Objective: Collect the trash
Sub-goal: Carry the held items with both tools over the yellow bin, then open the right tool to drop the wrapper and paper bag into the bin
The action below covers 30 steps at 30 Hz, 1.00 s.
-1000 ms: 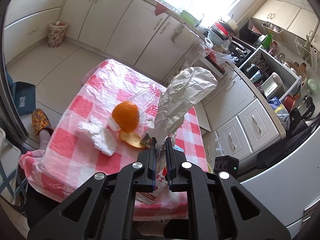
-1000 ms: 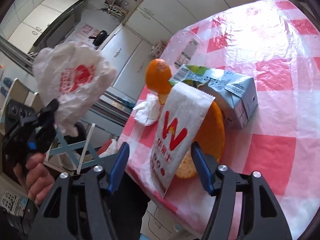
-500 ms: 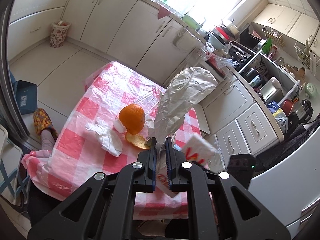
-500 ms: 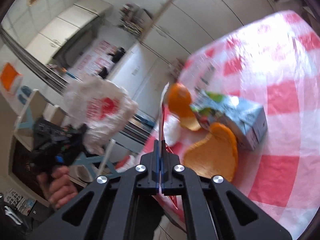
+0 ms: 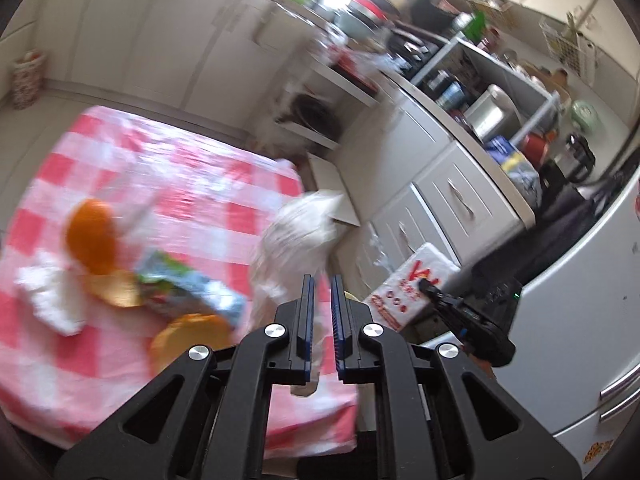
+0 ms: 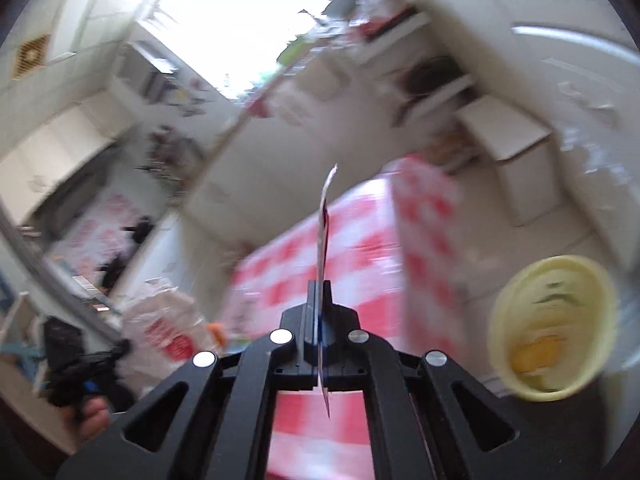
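Observation:
My left gripper (image 5: 322, 280) is shut on a crumpled white plastic bag (image 5: 294, 240), held over the near right corner of the red-checked table (image 5: 188, 176). On the cloth lie an orange (image 5: 90, 236), peel pieces (image 5: 192, 332), a drink carton (image 5: 192, 288) and a tissue (image 5: 52, 300). My right gripper (image 6: 320, 286) is shut on a flat white wrapper with a red W (image 6: 323, 236), seen edge-on. In the left wrist view that wrapper (image 5: 408, 284) hangs off the table's right side.
A yellow bin (image 6: 552, 328) with peel inside stands on the floor right of the table. White cabinets (image 5: 448, 184) and a fridge (image 5: 580, 320) line the right side. A hand (image 6: 92, 420) holds the left gripper (image 6: 88, 364). Both views are motion-blurred.
My right gripper shut on the wrapper, lifted it off the table and swung it out past the table's edge. The left gripper and its bag shifted across toward the table corner.

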Tool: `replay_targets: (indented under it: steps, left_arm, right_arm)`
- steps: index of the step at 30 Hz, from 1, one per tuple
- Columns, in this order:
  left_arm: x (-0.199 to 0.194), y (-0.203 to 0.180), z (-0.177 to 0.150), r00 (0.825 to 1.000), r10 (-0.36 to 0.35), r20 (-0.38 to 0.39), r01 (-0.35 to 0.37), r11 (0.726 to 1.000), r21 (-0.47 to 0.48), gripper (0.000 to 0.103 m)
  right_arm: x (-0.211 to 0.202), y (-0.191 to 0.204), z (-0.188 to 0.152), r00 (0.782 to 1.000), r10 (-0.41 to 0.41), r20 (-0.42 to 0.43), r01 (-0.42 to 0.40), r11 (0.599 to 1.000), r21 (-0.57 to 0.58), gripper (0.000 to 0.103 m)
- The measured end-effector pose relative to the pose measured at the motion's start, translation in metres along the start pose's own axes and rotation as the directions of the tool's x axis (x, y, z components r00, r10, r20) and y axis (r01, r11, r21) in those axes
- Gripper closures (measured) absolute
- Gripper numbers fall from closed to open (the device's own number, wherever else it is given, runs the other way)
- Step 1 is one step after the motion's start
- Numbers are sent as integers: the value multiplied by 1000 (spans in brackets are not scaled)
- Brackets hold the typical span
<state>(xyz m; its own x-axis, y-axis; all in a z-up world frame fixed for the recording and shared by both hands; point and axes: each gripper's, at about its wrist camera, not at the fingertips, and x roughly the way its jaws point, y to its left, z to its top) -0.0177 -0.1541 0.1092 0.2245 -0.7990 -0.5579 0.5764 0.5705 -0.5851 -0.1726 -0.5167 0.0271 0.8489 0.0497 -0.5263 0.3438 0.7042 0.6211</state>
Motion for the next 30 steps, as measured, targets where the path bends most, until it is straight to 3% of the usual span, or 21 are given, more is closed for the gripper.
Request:
replay_targets:
  steps: [3,8,11,14,16,18,20,22,23,27,30]
  left_arm:
    - [65,-33,-1,996,-46,-77,47,999,8,95]
    - [168,-81,-12,978,-52,-201,61,998,35,95]
    - [198,-93,-17,971,-53,-232,62,997,34,95]
    - [194,-87,-17,978,-16,-210,27,998,50,95]
    - [184,-70,-17,980,54,-193,-41,997,71,95]
    - [178,-52,-16,972,138,-192,-123,988,90,93]
    - [173,-33,-17,963,189,-194,-174,980,94,83]
    - [170,-24,-24,947,250,-201,-228,966,123,63]
    - [169,-22,-27,942,268,-204,-245,960,134,59]
    - [164,-26,-47,914,357,-192,-314,923,222,43]
    - [176,-23,-51,897,390,-209,-341,910,236,41]
  right_arm:
    - [12,-41,5,984,-172,-33,173,985,25,101]
    - [39,-85,4,946,-304,-116,312,948,58,101]
    - [56,-109,2,918,-347,-195,362,931,50,101]
    - [75,-130,-5,865,-401,-301,440,896,69,99]
    - [81,-147,-8,837,-414,-359,477,872,108,51]
    - [76,-147,-5,840,-427,-334,485,868,111,49]
    - [69,-142,-2,869,-393,-302,445,886,130,49]
    - [64,-135,2,894,-358,-269,403,905,136,48]
    - [64,-131,3,900,-351,-260,392,911,128,48]
    - [69,-125,6,904,-336,-264,377,918,120,48]
    - [69,-122,8,907,-330,-262,372,919,129,48]
